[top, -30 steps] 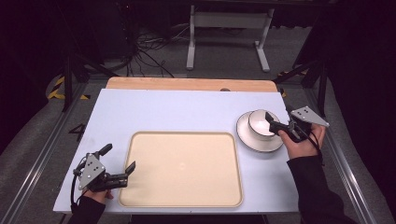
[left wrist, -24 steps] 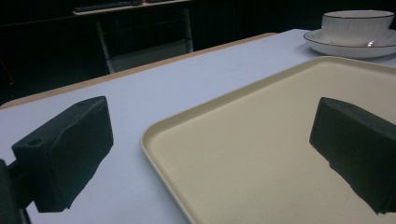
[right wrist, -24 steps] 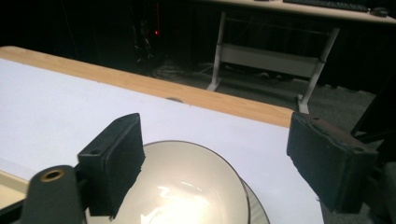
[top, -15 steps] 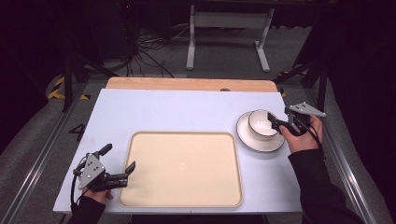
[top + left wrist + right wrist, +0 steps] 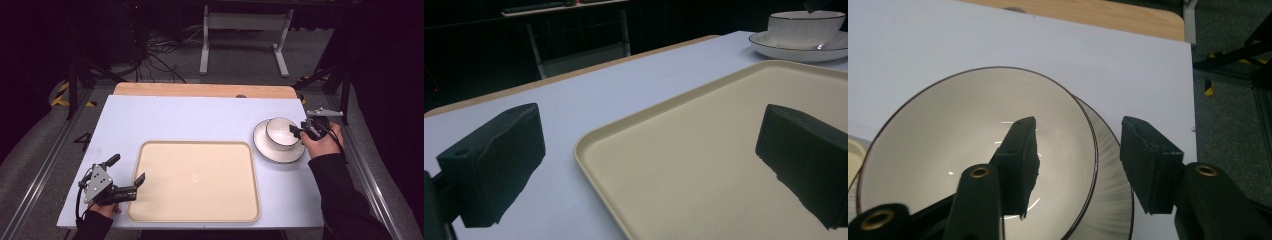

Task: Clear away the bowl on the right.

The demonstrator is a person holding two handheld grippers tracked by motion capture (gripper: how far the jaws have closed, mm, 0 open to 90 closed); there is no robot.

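Observation:
A white bowl (image 5: 280,132) with a dark rim stands on a white plate (image 5: 277,154) at the table's right side. My right gripper (image 5: 295,131) is open and straddles the bowl's right rim: in the right gripper view one jaw is inside the bowl (image 5: 948,130) and the other outside, over the plate (image 5: 1110,185). A cream tray (image 5: 195,180) lies at the front middle. My left gripper (image 5: 127,168) is open at the tray's front left corner, one jaw over the tray (image 5: 704,150) and one over the table, holding nothing.
The pale blue table top (image 5: 190,120) has a wooden strip (image 5: 200,90) along its far edge. Metal rails run down both sides. A metal stand (image 5: 245,30) and cables sit on the floor behind the table.
The right hand and gripper have shifted slightly toward the table's far side at the bowl's rim. The left gripper, tray, bowl and plate have stayed put.

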